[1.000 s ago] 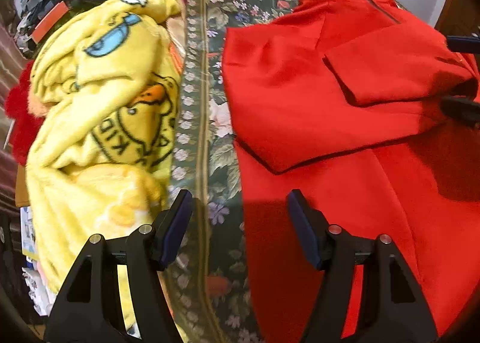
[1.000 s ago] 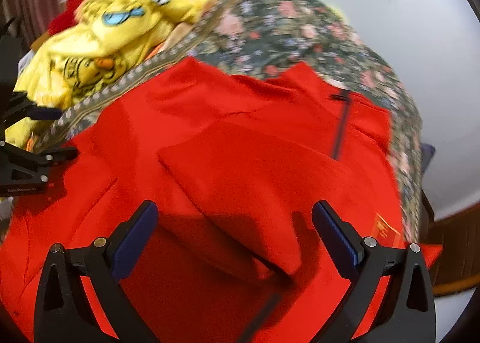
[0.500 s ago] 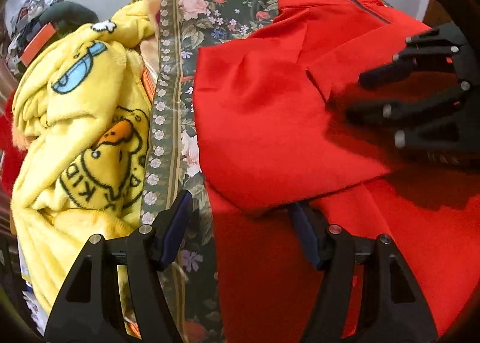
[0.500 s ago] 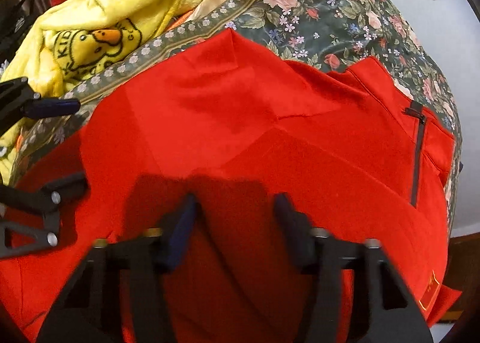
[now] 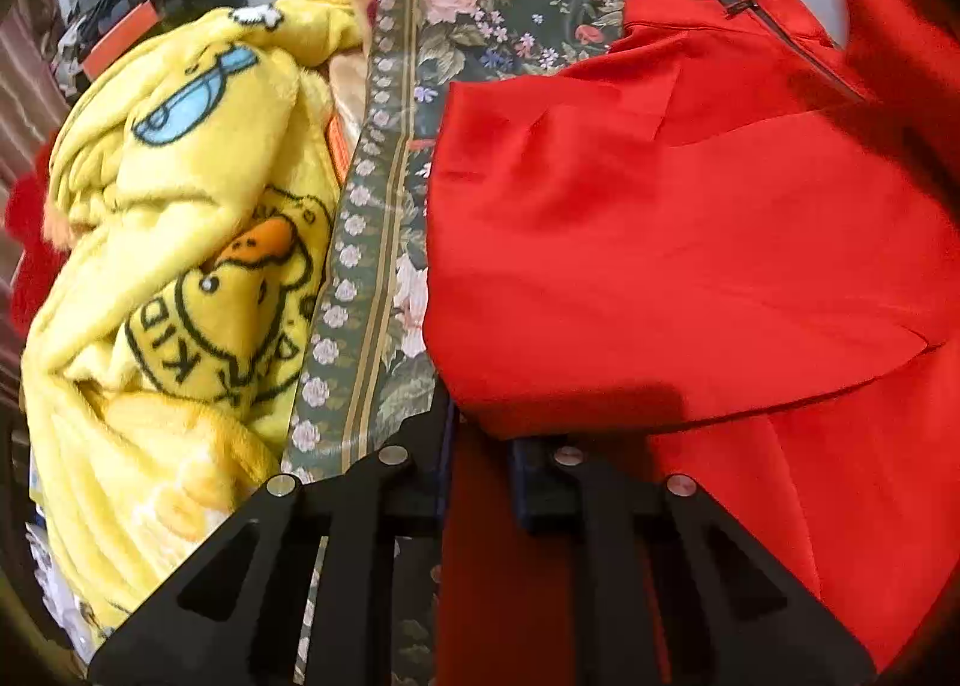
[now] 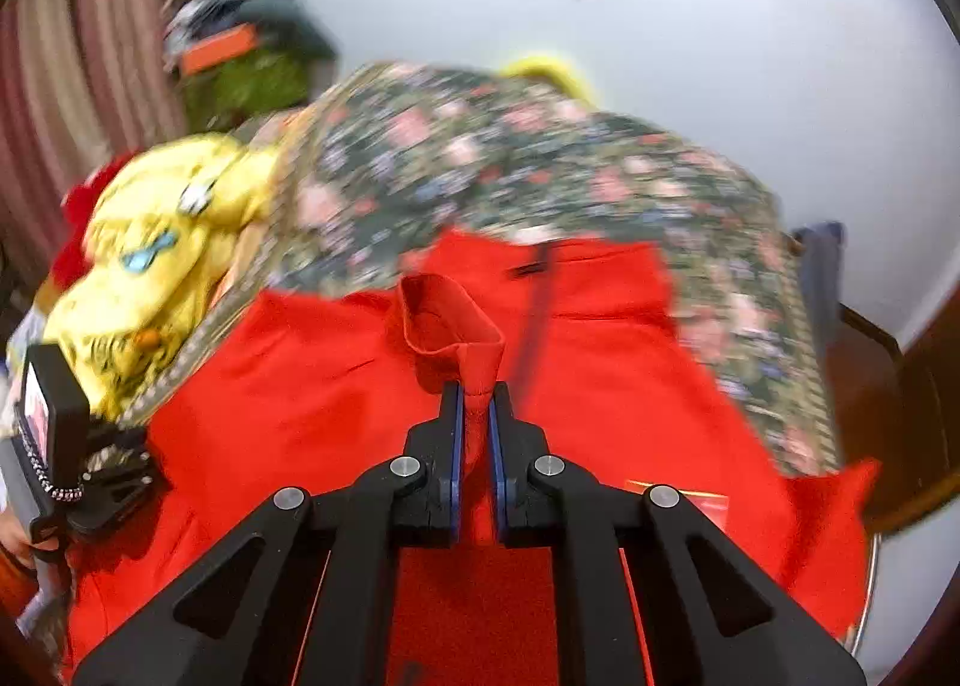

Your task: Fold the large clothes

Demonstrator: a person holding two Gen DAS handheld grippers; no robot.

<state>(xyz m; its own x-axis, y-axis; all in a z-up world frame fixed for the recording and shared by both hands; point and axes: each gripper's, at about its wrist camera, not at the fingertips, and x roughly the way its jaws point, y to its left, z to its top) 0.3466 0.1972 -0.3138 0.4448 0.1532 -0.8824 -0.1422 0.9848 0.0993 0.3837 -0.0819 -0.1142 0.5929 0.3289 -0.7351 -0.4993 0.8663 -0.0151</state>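
A large red garment (image 5: pixel 660 242) with a dark zip lies on a floral bedcover (image 5: pixel 372 242). My left gripper (image 5: pixel 480 434) is shut on the garment's near left edge, under a folded flap. In the right wrist view my right gripper (image 6: pixel 474 410) is shut on a bunched fold of the red garment (image 6: pixel 450 326) and holds it lifted above the rest of the cloth. The left gripper's body (image 6: pixel 66 446) shows at the far left of that view.
A yellow duck-print fleece blanket (image 5: pixel 180 242) is heaped left of the garment. Clutter with an orange strip (image 5: pixel 120 32) sits behind it by a white wall. A wooden bed frame (image 6: pixel 888 386) edges the right side.
Both grippers have closed on the red garment. The right one has lifted its fold up and swung the view toward the wall. The left one has slid under the flap's edge.
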